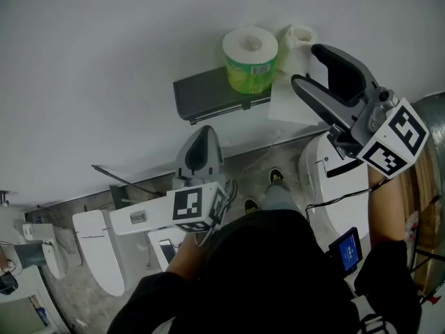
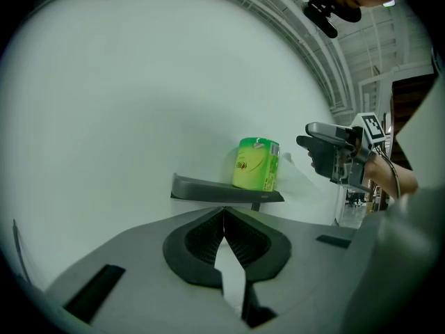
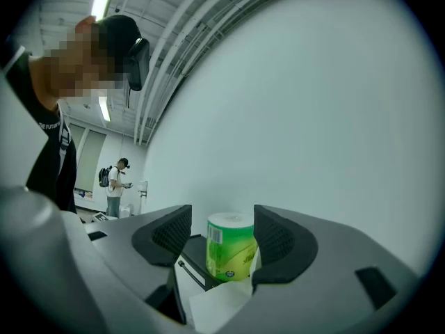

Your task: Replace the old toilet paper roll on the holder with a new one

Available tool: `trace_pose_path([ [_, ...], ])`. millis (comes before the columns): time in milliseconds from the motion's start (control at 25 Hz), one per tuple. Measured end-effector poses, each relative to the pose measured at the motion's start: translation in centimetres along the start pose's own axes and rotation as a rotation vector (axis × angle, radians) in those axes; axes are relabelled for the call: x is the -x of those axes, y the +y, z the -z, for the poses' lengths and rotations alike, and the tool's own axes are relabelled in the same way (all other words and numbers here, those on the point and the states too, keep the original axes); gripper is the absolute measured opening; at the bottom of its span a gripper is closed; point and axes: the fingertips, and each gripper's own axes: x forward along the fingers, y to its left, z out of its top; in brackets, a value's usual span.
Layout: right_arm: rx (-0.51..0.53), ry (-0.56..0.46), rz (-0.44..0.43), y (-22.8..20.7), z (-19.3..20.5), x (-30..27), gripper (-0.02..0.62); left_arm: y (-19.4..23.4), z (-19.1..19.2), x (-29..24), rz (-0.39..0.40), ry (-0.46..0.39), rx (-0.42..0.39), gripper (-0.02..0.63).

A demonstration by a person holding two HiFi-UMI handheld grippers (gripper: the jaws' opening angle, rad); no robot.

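Note:
A new roll in green wrapping (image 1: pixel 250 60) stands upright on the dark grey holder shelf (image 1: pixel 208 94) fixed to the wall. Right of it, the white old roll (image 1: pixel 297 39) has a sheet of paper (image 1: pixel 292 104) hanging down. My right gripper (image 1: pixel 309 65) is open, level with the shelf, its jaws spread just right of the two rolls and touching neither. In the right gripper view the green roll (image 3: pixel 231 245) shows ahead between the jaws, with white paper (image 3: pixel 219 306) below. My left gripper (image 1: pixel 203 134) is shut and empty below the shelf; its view shows the green roll (image 2: pixel 257 163) above it.
White toilets stand on the floor at lower left (image 1: pixel 97 245) and under my right arm (image 1: pixel 334 179). A small lit screen (image 1: pixel 348 249) hangs by my right forearm. A person (image 3: pixel 115 183) stands far off in the right gripper view.

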Motion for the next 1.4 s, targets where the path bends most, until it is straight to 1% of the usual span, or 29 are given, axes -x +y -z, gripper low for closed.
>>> trace_pose_path([
  [120, 0.040, 0.051, -0.008, 1.7, 0.9, -0.4, 0.267, 0.4, -0.2, 0.4, -0.006, -0.008, 0.008, 0.023],
  [240, 0.049, 0.090, -0.003, 2.9, 2.0, -0.8, 0.267, 0.7, 0.0, 0.7, -0.006, -0.006, 0.018, 0.023],
  [400, 0.059, 0.121, 0.004, 3.9, 3.4, -1.8, 0.267, 1.2, 0.1, 0.7, -0.007, -0.007, 0.030, 0.023],
  [480, 0.076, 0.137, -0.002, 4.4, 4.1, -2.5, 0.267, 1.4, 0.1, 0.8, -0.012, -0.017, 0.034, 0.023],
  [560, 0.096, 0.159, 0.012, 4.8, 4.9, -3.1, 0.267, 1.5, 0.3, 1.1, -0.017, -0.017, 0.038, 0.023],
  [680, 0.104, 0.166, 0.084, 3.9, 5.8, -3.8, 0.273, 1.4, 0.7, 1.2, -0.017, -0.014, 0.040, 0.023],
  [840, 0.084, 0.170, 0.198, 2.2, 6.1, -4.6, 0.285, 1.9, 0.6, 1.8, -0.035, -0.021, 0.041, 0.023],
  [960, 0.074, 0.183, 0.265, 1.8, 5.9, -5.5, 0.309, 2.7, 0.1, 2.9, -0.053, -0.028, 0.049, 0.023],
  [1120, 0.062, 0.195, 0.374, 0.5, 6.1, -5.9, 0.335, 3.6, 0.1, 3.6, -0.076, -0.037, 0.054, 0.023],
  [1280, 0.060, 0.201, 0.437, -0.8, 6.3, -6.4, 0.352, 4.0, 0.4, 3.7, -0.090, -0.035, 0.066, 0.023],
  [1400, 0.075, 0.204, 0.455, -1.2, 6.6, -7.3, 0.360, 4.3, 0.6, 3.6, -0.099, -0.034, 0.072, 0.023],
])
